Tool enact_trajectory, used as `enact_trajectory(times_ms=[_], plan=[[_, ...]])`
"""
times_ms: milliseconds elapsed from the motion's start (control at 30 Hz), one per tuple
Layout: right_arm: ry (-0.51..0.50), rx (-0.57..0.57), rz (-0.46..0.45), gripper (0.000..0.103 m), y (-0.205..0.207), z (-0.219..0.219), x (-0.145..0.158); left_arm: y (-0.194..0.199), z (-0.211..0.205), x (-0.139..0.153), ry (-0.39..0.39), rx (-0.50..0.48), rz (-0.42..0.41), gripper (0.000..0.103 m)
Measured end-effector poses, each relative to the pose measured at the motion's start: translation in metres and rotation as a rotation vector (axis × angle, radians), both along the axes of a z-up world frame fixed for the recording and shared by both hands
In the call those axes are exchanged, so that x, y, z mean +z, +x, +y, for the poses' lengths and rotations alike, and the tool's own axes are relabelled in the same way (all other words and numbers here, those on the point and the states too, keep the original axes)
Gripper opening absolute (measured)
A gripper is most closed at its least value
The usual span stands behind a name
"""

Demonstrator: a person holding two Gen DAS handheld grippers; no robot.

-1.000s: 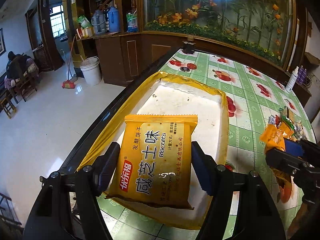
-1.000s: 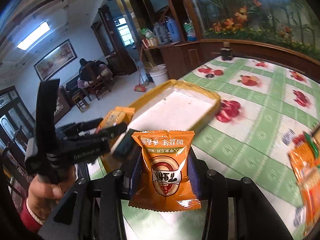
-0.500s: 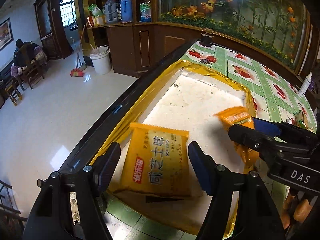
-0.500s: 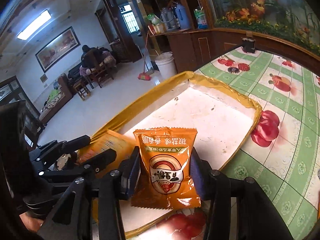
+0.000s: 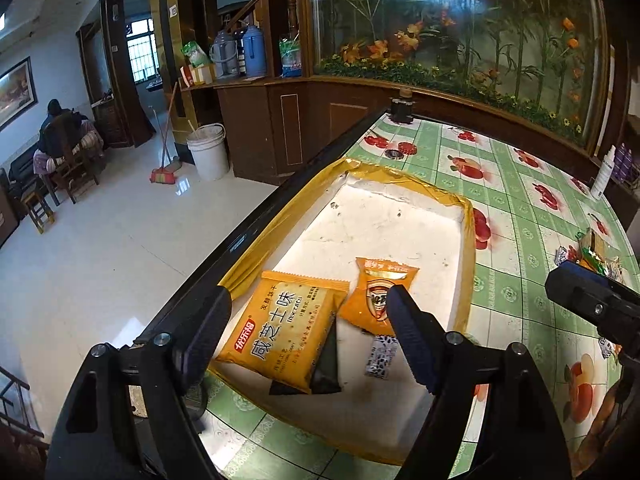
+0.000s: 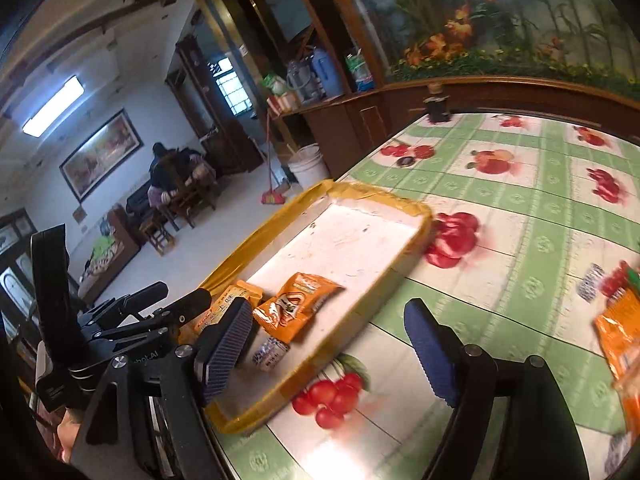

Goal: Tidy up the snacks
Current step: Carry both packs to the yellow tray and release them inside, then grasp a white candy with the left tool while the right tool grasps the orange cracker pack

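Observation:
A yellow-rimmed white tray (image 5: 466,216) (image 6: 416,210) lies at the table's left edge. In it lie a yellow biscuit packet (image 5: 286,330) (image 6: 224,306), an orange snack packet (image 5: 376,294) (image 6: 298,306), a small black-and-white candy (image 5: 380,358) (image 6: 270,354) and a dark wrapper (image 5: 324,364). My left gripper (image 5: 308,336) is open and empty, held just above the tray's near end. My right gripper (image 6: 328,352) is open and empty over the tray's near right rim. It also shows in the left wrist view (image 5: 592,304).
More loose snacks lie on the green fruit-print tablecloth to the right (image 5: 592,252) (image 6: 622,320). A dark jar (image 5: 402,106) stands at the table's far end, a white bottle (image 5: 602,172) at the far right. The table's black edge (image 5: 256,232) drops to the floor on the left.
My left gripper let the biscuit packet down into the tray and drew back. My right gripper opened, dropped the orange packet beside it and swung away to the right.

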State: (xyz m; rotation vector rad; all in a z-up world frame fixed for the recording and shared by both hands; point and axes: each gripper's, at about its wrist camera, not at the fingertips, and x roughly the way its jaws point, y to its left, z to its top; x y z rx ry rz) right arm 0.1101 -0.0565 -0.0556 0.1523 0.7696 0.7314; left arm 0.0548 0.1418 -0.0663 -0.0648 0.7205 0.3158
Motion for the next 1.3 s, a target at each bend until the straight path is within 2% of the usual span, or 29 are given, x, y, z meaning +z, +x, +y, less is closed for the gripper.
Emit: enact_trajectory(times_ms=[400,600,700,800,933,1067,1300], plan=[[0.039,-0.15,-0.007,0.083,-0.032,-0.095,0.002,-0.008,-0.061,0.017,0.051,-0.093,-0.029,0.082],[0.041,-0.239,-0.032,0.083,-0.059,-0.152,-0.003,-0.015,-0.093,0.021,-0.006,-0.183,-0.057,0.082],[0.013,-0.316,-0.02,0.084,-0.068,-0.189,-0.008,-0.008,-0.114,0.017,-0.027,-0.242,-0.024,0.082],[-0.012,-0.373,0.002,0.085,-0.073,-0.22,-0.014,-0.002,-0.139,0.008,-0.008,-0.291,0.012,0.082],[-0.072,-0.421,0.01,0.086,-0.081,-0.249,-0.021,0.001,-0.17,-0.005,-0.017,-0.387,0.073,0.082],[-0.114,-0.427,0.024,0.086,-0.083,-0.267,-0.029,0.002,-0.192,-0.016,-0.054,-0.459,0.125,0.082],[-0.198,-0.36,0.017,0.086,-0.071,-0.263,-0.036,0.007,-0.226,-0.023,-0.108,-0.54,0.177,0.082]])
